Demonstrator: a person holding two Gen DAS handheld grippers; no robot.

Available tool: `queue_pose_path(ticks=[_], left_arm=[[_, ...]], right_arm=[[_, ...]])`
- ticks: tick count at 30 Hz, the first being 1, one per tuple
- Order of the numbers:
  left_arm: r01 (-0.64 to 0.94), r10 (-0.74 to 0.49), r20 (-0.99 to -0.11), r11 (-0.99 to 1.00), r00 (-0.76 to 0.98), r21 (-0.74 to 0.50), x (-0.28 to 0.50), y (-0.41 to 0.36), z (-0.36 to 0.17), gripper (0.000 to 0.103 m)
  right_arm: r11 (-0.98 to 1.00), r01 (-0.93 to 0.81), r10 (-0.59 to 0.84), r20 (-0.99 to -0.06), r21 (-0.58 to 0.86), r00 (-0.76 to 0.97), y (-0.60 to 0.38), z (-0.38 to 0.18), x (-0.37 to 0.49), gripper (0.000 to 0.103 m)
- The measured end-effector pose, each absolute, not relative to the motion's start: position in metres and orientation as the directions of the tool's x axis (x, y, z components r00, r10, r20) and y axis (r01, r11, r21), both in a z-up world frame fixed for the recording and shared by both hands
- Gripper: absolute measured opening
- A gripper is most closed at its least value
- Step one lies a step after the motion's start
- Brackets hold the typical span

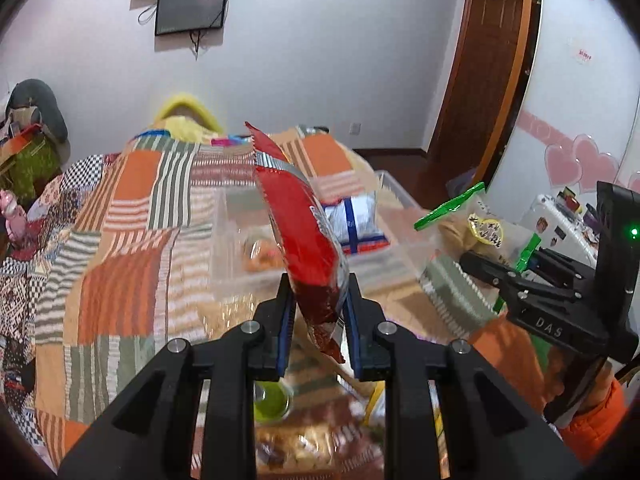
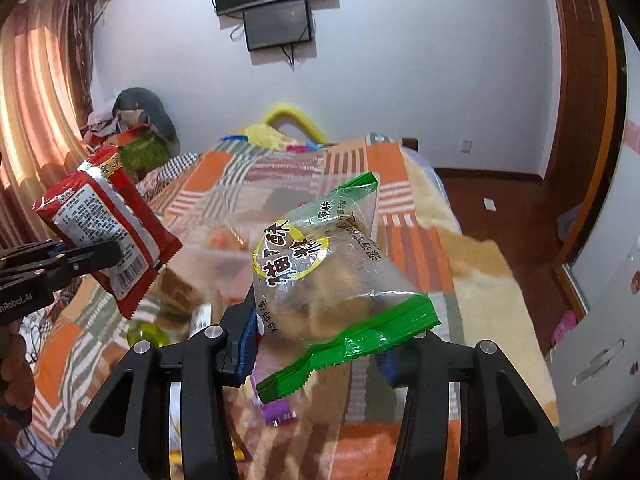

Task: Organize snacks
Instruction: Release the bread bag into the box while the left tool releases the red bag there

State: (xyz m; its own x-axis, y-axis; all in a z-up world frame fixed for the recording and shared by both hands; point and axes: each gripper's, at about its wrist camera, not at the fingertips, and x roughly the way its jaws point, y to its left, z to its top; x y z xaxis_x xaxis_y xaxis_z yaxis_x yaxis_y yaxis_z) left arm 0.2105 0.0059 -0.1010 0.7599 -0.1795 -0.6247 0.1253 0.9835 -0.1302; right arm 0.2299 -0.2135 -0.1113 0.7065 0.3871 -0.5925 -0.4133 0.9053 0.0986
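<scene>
Left gripper (image 1: 318, 312) jaws clamp red packet (image 1: 302, 216) – barcode (right view only); right gripper (image 2: 316, 344) jaws pinch green-sealed bag (image 2: 320, 280).

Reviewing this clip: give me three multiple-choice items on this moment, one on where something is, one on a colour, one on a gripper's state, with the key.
1. Where is the white packet with blue stripes?
A. inside the clear plastic bin on the quilt
B. in the right gripper
C. on the wooden floor

2. What colour are the sealed ends of the clear snack bag in the right gripper?
A. red
B. green
C. yellow

3. What is the left gripper doing?
A. hanging open and empty
B. resting flat on the quilt
C. shut on the red packet

Key:
1 A: the white packet with blue stripes lies within the clear plastic bin on the quilt.
2 B: both crimped ends of the clear snack bag in the right gripper are green.
3 C: the left gripper has its jaws closed against the lower end of the red packet.
</scene>
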Motion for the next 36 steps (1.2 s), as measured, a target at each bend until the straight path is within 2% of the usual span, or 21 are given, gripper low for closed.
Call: queue_pose_path(ticks=[6,16,23,27,30,32,36], left_arm=[[0.123,-0.166,-0.603,0.986,0.78,-0.112,0.235,-0.002,-0.092,0.022],[0.138,-0.165,-0.587,0.986,0.793,-0.091,0.278,-0.009,-0.089,0.022],[0.101,-0.158,-0.636,0.987,0.756,-0.125,0.298,0.002,-0.109,0.022],[0.082,-0.146,-0.661,0.989,0.736,-0.126,0.299,0.007,-0.121,0.024],[0.075,-0.138,-0.673,0.99,0.727,-0.122,0.299,0.01,-0.126,0.043],[0.072,-0.12,-0.664,0.992,0.738,-0.1,0.294,0.012,-0.126,0.06],[0.08,-0.109,-0.655,0.994,0.747,-0.074,0.285,0.015,-0.124,0.068]], right_arm=[[0.901,-0.419,0.404,-0.57,0.112,0.716,-0.203,-0.107,0.247,0.044],[0.905,-0.408,0.394,-0.595,0.12,0.7,-0.187,-0.117,0.28,0.044],[0.902,-0.417,0.381,-0.655,0.109,0.652,-0.18,-0.13,0.29,0.044],[0.902,-0.426,0.361,-0.675,0.076,0.644,-0.178,-0.134,0.289,0.049],[0.902,-0.425,0.362,-0.676,0.08,0.641,-0.182,-0.132,0.287,0.066],[0.902,-0.426,0.359,-0.669,0.07,0.651,-0.182,-0.128,0.284,0.071],[0.901,-0.432,0.349,-0.659,0.041,0.666,-0.185,-0.12,0.276,0.083]])
